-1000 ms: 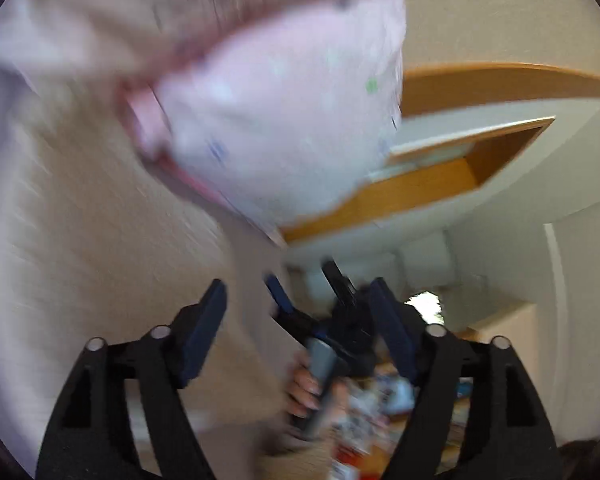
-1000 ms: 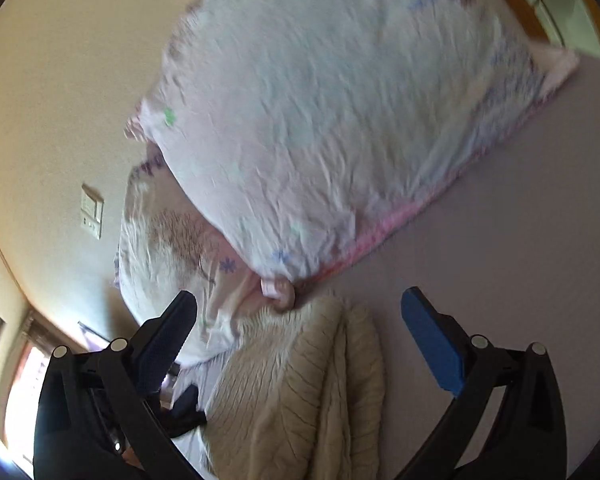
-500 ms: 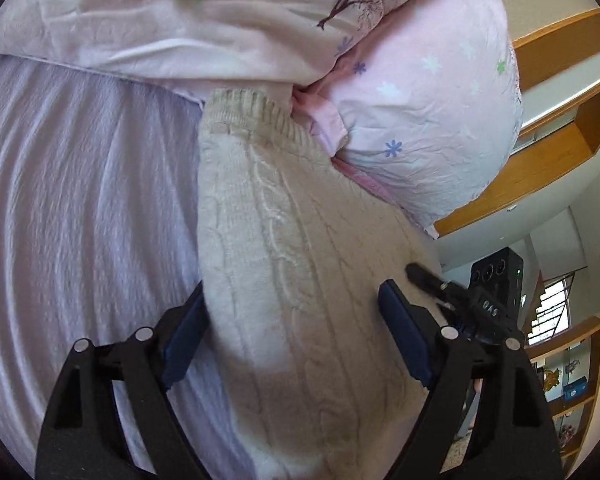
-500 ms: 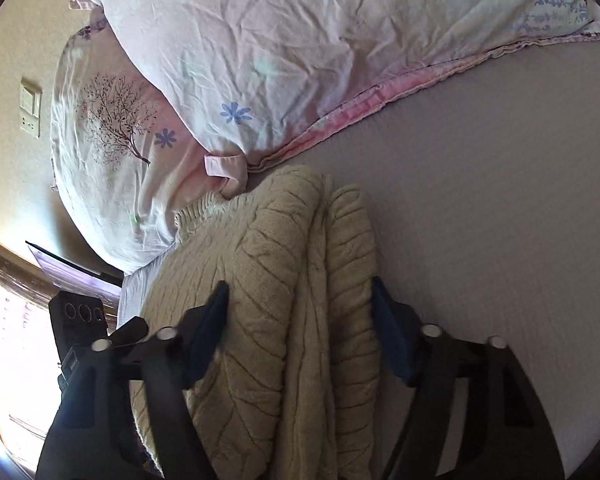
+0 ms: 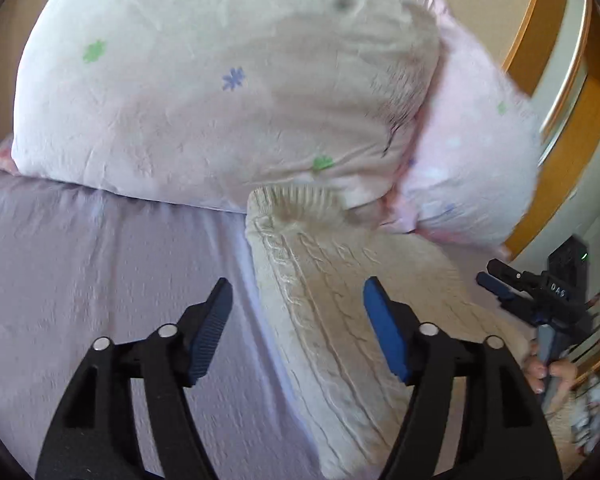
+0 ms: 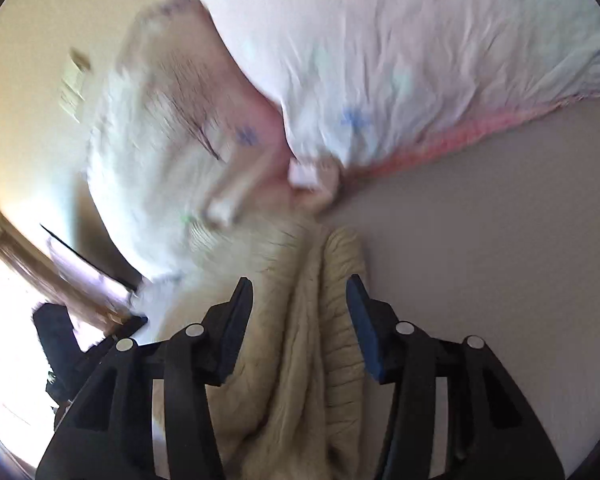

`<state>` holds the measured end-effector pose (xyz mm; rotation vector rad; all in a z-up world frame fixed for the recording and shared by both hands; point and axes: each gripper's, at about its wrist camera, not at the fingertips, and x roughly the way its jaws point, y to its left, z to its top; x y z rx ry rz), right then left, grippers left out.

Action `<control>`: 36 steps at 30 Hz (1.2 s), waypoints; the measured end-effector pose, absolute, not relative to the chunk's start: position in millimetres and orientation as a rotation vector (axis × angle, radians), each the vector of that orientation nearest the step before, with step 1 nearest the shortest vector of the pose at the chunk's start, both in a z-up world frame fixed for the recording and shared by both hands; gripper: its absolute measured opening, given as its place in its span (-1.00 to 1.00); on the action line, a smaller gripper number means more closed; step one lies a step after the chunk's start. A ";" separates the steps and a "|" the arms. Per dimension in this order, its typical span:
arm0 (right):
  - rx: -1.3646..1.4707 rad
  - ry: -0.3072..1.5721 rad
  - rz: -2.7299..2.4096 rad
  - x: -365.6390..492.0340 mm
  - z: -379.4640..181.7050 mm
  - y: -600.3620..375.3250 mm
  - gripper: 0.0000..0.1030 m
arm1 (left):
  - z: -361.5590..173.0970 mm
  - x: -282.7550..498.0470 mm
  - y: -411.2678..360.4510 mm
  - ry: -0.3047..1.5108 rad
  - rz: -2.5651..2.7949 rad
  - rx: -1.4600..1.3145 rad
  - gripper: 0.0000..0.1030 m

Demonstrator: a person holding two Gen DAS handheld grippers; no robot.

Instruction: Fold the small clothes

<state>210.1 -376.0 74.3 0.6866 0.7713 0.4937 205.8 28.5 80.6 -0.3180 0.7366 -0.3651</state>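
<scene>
Folded cream cable-knit sweater (image 5: 340, 312) on lavender bed (image 5: 100, 280), against floral pillows (image 5: 220, 92), left gripper (image 5: 296, 320) and right gripper (image 6: 300, 312) both spread wide, holding nothing.

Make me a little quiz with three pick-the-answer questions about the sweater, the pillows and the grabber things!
1. Where does the sweater lie?
A. on the bed sheet, its collar against the pillows
B. on top of the pillows
C. on the floor

2. What colour is the sweater?
A. blue
B. cream
C. green

3. How does the left gripper stand?
A. shut on the sweater
B. shut on a pillow
C. open, fingers apart

Answers:
1 A: the left wrist view shows the sweater flat on the lilac sheet, with its ribbed collar at the pillows' edge.
2 B: its cable knit looks cream in both views.
3 C: the blue pads sit wide apart, gripping nothing.
</scene>
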 end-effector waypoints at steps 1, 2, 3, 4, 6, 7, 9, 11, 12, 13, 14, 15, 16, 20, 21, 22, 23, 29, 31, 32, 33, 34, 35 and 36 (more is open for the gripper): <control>0.680 0.768 0.518 205.7 80.2 -372.9 0.01 | 82.1 199.2 34.9 0.729 -0.376 -0.343 0.53; 0.655 0.780 0.530 203.4 84.9 -366.3 0.01 | 82.9 193.0 38.8 0.729 -0.382 -0.354 0.53; 0.615 0.806 0.526 204.7 88.2 -353.8 0.01 | 83.5 188.2 40.0 0.733 -0.384 -0.362 0.54; 0.585 0.830 0.512 206.5 88.2 -345.8 0.00 | 82.2 183.2 41.0 0.738 -0.391 -0.377 0.54; 0.541 0.887 0.444 216.5 84.5 -333.0 0.00 | 76.6 172.4 44.4 0.760 -0.416 -0.420 0.56; 0.540 0.908 0.418 225.5 80.8 -327.0 0.00 | 73.6 167.5 44.1 0.774 -0.424 -0.442 0.56; 0.535 0.934 0.382 239.7 72.8 -320.6 0.00 | 70.0 159.1 43.2 0.780 -0.432 -0.452 0.58; 0.501 0.960 0.391 245.5 64.1 -313.0 -0.40 | 67.2 147.7 39.6 0.770 -0.425 -0.430 0.62; 0.478 0.971 0.393 244.3 60.1 -309.8 -0.83 | 65.7 144.1 37.4 0.768 -0.423 -0.417 0.63; 0.463 0.955 0.367 239.1 60.4 -311.0 -0.83 | 64.9 141.5 36.1 0.769 -0.424 -0.408 0.63; 0.457 0.937 0.339 235.5 62.3 -316.5 -0.84 | 64.1 137.1 34.9 0.773 -0.426 -0.396 0.63; 0.472 0.915 0.301 228.3 64.9 -327.3 -0.85 | 63.7 132.1 34.2 0.774 -0.427 -0.383 0.63; 0.503 0.913 0.271 226.1 63.2 -338.0 -0.85 | 63.5 128.9 34.4 0.771 -0.430 -0.375 0.63; 0.564 0.977 0.182 221.3 44.6 -371.4 -0.84 | 62.2 121.4 32.1 0.761 -0.445 -0.351 0.63; 0.581 0.953 0.206 214.9 50.2 -374.2 -0.83 | 61.1 121.1 30.9 0.770 -0.452 -0.353 0.63; 0.580 0.921 0.220 206.2 59.7 -375.8 -0.82 | 59.8 120.5 30.2 0.775 -0.458 -0.357 0.63; 0.570 0.876 0.240 195.7 71.1 -376.3 -0.76 | 58.8 118.7 29.3 0.777 -0.470 -0.360 0.63; 0.584 0.776 0.534 150.5 96.6 -349.7 -0.10 | 53.0 108.1 10.3 0.775 -0.462 -0.295 0.86; 0.583 0.896 0.526 156.4 72.5 -342.1 -0.06 | 49.6 106.1 2.1 0.797 -0.438 -0.279 0.95; 0.563 0.967 0.450 161.9 57.9 -343.2 -0.15 | 47.8 105.2 -0.3 0.804 -0.425 -0.282 0.96; 0.568 1.001 0.418 165.6 44.4 -346.7 -0.59 | 45.5 104.5 -2.1 0.813 -0.411 -0.290 0.96; 0.583 0.988 0.402 162.7 43.6 -353.2 -0.68 | 41.9 103.3 -4.1 0.825 -0.380 -0.297 0.96; 0.590 0.976 0.397 158.5 47.2 -357.4 -0.68 | 38.4 102.4 -5.2 0.840 -0.347 -0.299 0.96; 0.574 0.943 0.388 148.9 56.4 -360.2 -0.62 | 34.6 101.9 -5.9 0.860 -0.310 -0.303 0.96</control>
